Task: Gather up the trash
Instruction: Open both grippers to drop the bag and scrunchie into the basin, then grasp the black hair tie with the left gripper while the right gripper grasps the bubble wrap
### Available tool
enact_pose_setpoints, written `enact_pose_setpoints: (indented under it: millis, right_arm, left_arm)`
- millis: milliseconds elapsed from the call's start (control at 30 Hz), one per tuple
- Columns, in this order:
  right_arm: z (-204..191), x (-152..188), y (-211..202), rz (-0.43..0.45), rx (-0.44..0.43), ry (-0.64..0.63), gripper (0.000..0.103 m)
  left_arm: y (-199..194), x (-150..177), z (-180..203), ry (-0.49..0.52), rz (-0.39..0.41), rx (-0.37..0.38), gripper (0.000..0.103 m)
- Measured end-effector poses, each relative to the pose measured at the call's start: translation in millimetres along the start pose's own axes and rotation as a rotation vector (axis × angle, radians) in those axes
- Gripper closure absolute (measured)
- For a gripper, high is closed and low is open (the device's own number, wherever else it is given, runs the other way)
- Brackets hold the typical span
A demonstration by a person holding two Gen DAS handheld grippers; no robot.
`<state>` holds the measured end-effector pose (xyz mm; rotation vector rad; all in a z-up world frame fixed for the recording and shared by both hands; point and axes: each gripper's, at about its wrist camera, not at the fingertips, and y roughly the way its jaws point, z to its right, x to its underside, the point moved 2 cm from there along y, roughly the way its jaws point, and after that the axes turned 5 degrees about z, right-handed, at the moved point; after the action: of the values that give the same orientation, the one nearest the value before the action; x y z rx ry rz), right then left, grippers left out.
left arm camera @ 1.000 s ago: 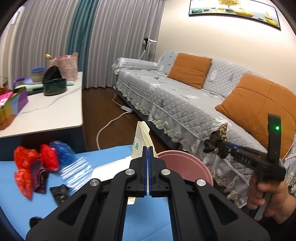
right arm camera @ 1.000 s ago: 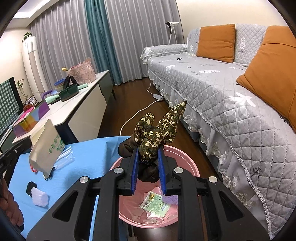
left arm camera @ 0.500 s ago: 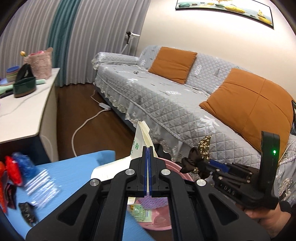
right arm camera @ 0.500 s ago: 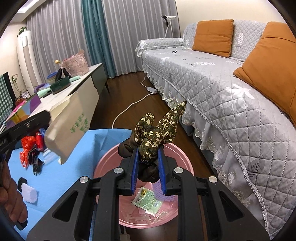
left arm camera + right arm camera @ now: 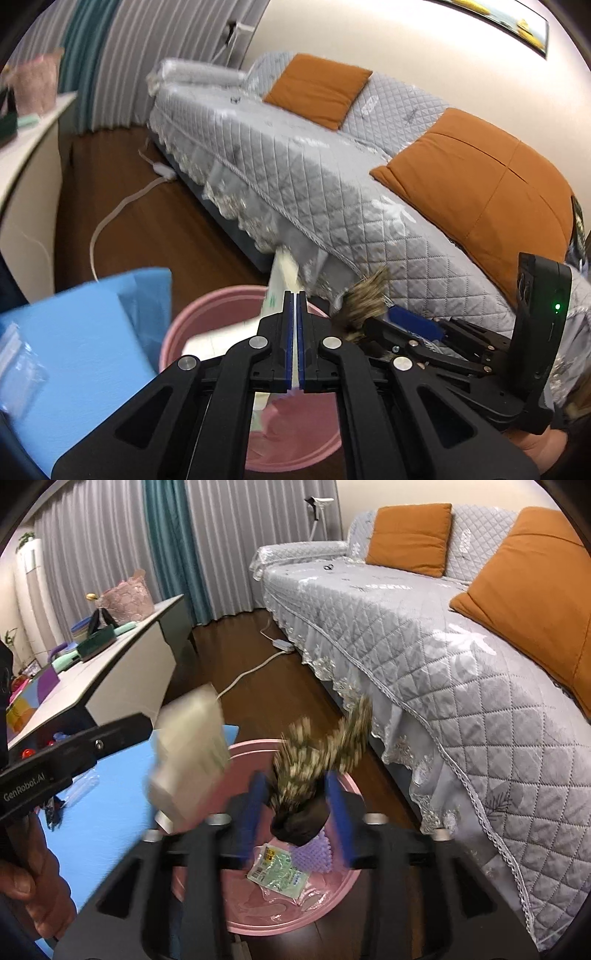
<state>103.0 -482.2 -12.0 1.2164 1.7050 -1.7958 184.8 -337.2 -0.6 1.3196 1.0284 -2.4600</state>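
Observation:
My left gripper (image 5: 295, 325) is shut on a flat cream paper bag (image 5: 280, 273) and holds it over the pink bin (image 5: 192, 321); the bag shows blurred in the right wrist view (image 5: 188, 738). My right gripper (image 5: 295, 808) has its jaws spread, and a dark floral scrunchie (image 5: 314, 764) sits blurred between them above the bin (image 5: 332, 897). Whether the pads still touch the scrunchie is unclear. A green wrapper (image 5: 279, 869) and a purple piece (image 5: 314, 856) lie in the bin.
A blue mat (image 5: 74, 354) lies left of the bin with clear plastic bags (image 5: 18, 369) on it. A grey quilted sofa (image 5: 443, 646) with orange cushions stands right. A white table (image 5: 92, 664) with clutter stands left. A cable runs on the wood floor.
My left gripper carried the paper bag right, over the bin. My right gripper's jaws widened around the scrunchie, which now blurs with motion.

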Motion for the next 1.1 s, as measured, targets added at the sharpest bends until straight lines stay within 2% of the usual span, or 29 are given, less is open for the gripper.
enact_pose_setpoints:
  millis: [100, 133, 333, 667, 933, 1100]
  right_arm:
    - [2, 0, 0, 0.001, 0.013, 0.007, 0.054]
    - [2, -1, -1, 0.003, 0.014, 0.009, 0.053]
    - [-10, -7, -10, 0.024, 0.0, 0.005, 0.052]
    - [-62, -21, -53, 0.112, -0.09, -0.013, 0.053]
    - [-109, -24, -89, 0.165, -0.209, -0.023, 0.074]
    - [-143, -18, -109, 0.178, -0.301, -0.057, 0.076]
  left_arm:
    - [-9, 1, -8, -0.029, 0.007, -0.009, 0.083]
    - [-14, 1, -10, -0.033, 0.014, -0.015, 0.081]
    - [-54, -1, -17, -0.02, 0.047, -0.059, 0.081]
    - [-159, 5, -32, 0.017, 0.132, -0.162, 0.081]
    - [-244, 26, -62, 0.019, 0.184, -0.278, 0.081]
    - [-296, 45, -97, -0.014, 0.212, -0.382, 0.081]
